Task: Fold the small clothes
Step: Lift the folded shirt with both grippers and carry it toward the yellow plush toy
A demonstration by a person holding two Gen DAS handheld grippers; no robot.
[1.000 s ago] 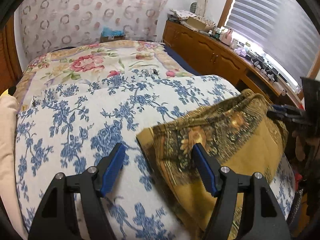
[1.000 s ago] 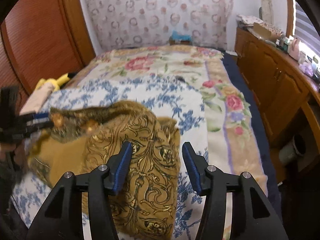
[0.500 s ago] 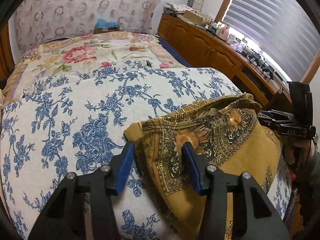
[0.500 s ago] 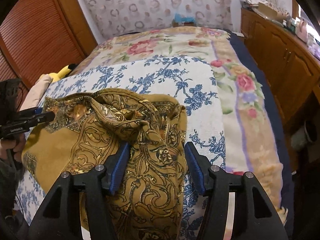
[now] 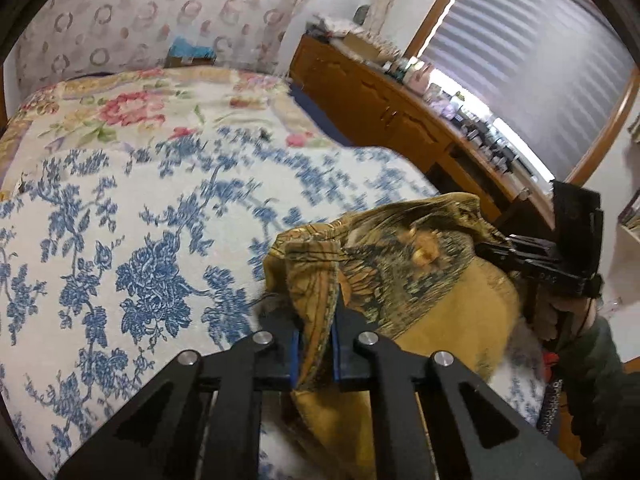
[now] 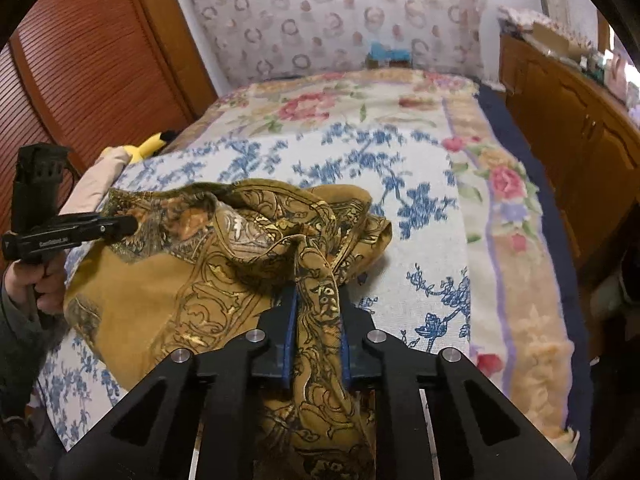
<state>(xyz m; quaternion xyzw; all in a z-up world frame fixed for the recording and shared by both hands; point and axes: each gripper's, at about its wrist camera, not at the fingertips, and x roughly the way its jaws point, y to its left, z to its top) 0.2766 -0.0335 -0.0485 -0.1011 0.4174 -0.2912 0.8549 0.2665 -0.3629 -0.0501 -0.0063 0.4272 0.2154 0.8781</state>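
Gripping: left tool (image 5: 315, 344) and right tool (image 6: 318, 334), jaws just closed, each pinch the ochre garment (image 6: 168, 280).
Lie: cloth stretches between them, bunched toward 12 o'clock on the bed (image 5: 120, 220).

The garment (image 6: 192, 288) lies bunched on the bed (image 6: 432, 240) right before you; cabinets (image 6: 568, 120) run along your right, a louvred door (image 6: 80, 80) stands left, the curtain (image 6: 340, 12) hangs behind the bed.
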